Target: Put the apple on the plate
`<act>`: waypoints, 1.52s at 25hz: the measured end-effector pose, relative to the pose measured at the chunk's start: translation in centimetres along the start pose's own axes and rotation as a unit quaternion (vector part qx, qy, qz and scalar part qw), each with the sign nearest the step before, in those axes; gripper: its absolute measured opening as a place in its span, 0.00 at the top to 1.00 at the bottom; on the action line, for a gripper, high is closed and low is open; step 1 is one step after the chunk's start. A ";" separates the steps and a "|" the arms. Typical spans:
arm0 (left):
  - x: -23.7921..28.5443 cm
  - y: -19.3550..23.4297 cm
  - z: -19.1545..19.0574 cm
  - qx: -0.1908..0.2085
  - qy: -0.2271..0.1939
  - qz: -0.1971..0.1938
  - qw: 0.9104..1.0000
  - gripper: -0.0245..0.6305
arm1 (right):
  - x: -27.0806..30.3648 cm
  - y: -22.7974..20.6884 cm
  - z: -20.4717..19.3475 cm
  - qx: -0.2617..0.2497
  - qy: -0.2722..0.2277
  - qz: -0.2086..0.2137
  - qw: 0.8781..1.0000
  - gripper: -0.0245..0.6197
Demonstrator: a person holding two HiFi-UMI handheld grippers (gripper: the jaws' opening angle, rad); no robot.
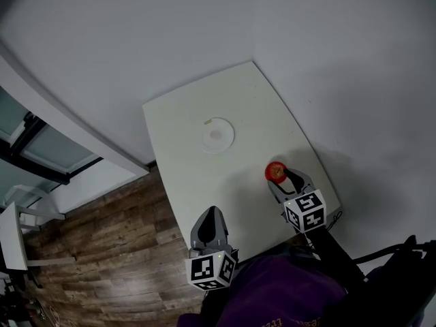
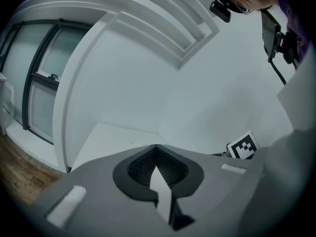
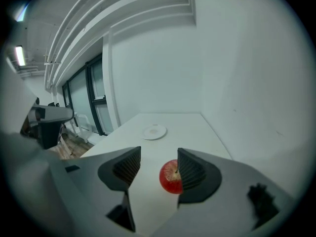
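The right tongs (image 1: 281, 177) stand open, the two jaws well apart. The apple (image 1: 275, 172) sits on the worktop (image 1: 177, 135) between them. In the right gripper view, the apple (image 3: 169, 177) lies close against the right-hand jaw's ribbed pad, partly hidden behind it. There is a plain strip of bare worktop (image 3: 197, 132) between it and the other jaw. Whether that near pad actually touches the fruit I can't tell, but nothing is squeezing it.

These right tongs (image 3: 159, 151) slope down toward the surface and point away from the person along the worktop's right side, close to the wall. Their marker cube (image 1: 304, 211) rides at the back.

The left tongs (image 1: 212, 213) are closed and empty. In the left gripper view, the left tongs (image 2: 156, 147) have their jaws meeting at the tips with nothing in between. They are held nearly level over the near left edge of the worktop, well apart from the apple, with their own marker cube (image 1: 211, 270) toward the person.

The plate (image 1: 218, 135) lies bare toward the middle of the worktop, beyond both tools and well apart from the apple. From the right gripper view, the plate (image 3: 154, 132) shows straight ahead past the open jaws. A purple sleeve (image 1: 272, 298) shows at the bottom, above a wooden floor (image 1: 102, 251) on the left.
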State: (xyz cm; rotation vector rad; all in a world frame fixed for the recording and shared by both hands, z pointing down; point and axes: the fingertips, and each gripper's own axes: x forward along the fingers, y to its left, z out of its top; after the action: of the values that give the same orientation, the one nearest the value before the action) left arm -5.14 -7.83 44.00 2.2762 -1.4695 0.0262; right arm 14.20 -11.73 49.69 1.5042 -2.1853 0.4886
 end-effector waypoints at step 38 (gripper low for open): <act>1.7 1.4 0.5 0.009 0.007 0.035 0.999 0.96 | 6.1 -3.6 -6.2 -0.019 0.133 -0.001 0.991 0.42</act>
State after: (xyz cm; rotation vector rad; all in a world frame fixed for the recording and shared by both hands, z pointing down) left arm -5.74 -9.92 44.42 2.2334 -1.5464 0.0765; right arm 16.69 -14.52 58.34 1.3373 -1.9741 0.6054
